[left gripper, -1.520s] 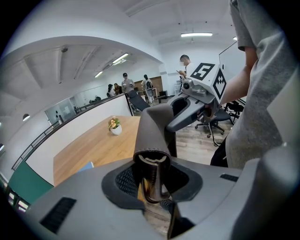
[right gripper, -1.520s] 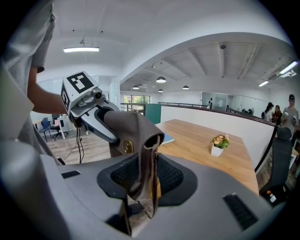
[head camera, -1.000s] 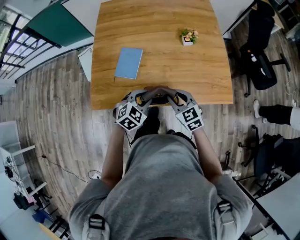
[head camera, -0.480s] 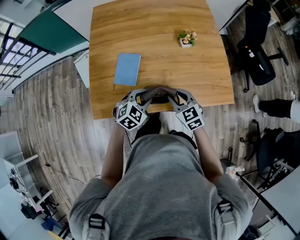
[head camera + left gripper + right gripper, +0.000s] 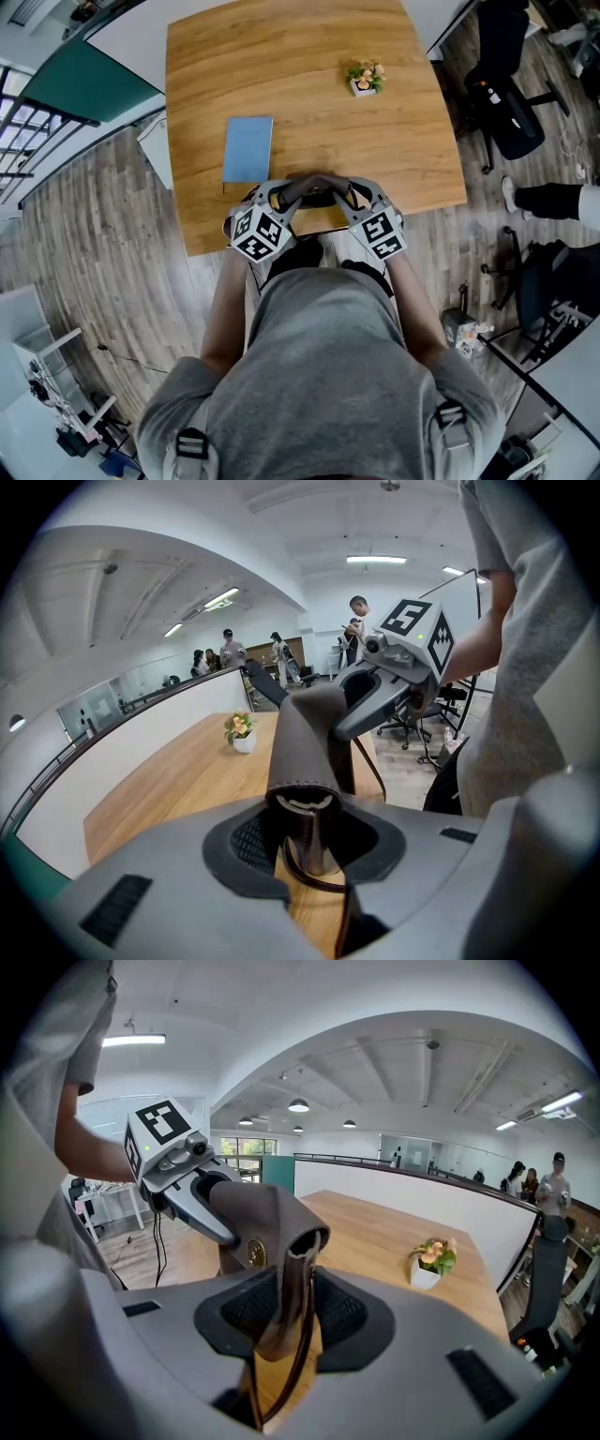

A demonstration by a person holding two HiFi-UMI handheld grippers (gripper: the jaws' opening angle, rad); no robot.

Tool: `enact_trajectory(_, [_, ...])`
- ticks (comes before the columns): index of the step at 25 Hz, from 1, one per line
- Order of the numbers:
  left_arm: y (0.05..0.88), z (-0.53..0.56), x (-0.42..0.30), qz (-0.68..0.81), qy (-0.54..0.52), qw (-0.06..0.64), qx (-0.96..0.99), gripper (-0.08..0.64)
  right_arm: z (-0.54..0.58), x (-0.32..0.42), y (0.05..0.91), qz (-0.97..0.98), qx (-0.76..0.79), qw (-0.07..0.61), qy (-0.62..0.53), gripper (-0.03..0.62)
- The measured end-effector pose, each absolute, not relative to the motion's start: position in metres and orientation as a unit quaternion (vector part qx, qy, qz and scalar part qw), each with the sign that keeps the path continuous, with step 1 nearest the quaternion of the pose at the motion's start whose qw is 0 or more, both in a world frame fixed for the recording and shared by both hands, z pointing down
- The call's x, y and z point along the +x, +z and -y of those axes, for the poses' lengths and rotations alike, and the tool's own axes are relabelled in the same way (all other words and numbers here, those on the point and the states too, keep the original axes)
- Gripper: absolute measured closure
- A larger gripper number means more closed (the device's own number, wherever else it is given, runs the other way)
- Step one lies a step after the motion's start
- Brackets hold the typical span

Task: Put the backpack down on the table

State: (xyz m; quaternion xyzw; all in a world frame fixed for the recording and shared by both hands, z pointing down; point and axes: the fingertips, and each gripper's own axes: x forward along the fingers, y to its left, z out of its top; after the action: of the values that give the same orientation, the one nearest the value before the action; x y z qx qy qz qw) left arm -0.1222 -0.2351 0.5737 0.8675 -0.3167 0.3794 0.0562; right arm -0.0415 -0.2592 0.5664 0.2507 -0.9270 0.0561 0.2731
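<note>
Dark-brown leather backpack hangs by its top strap at the near edge of one light wooden table, its body mostly hidden. Since the earlier frame, that edge has come further under the grippers. Two grippers: left gripper and right gripper, each clamped on the strap. One blue notebook. One small potted plant.

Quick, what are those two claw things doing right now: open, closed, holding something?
Left gripper: closed, holding the brown backpack handle.
Right gripper: closed, holding the same backpack handle.
</note>
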Motion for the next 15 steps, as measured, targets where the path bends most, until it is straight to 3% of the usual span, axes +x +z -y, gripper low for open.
enact_trajectory(15, [0.6, 0.266, -0.148, 0.307, 0.389, 0.062, 0.867, 0.428, 0.289, -0.067, 0.587, 0.918, 0.26, 0.294, 0.056, 0.469])
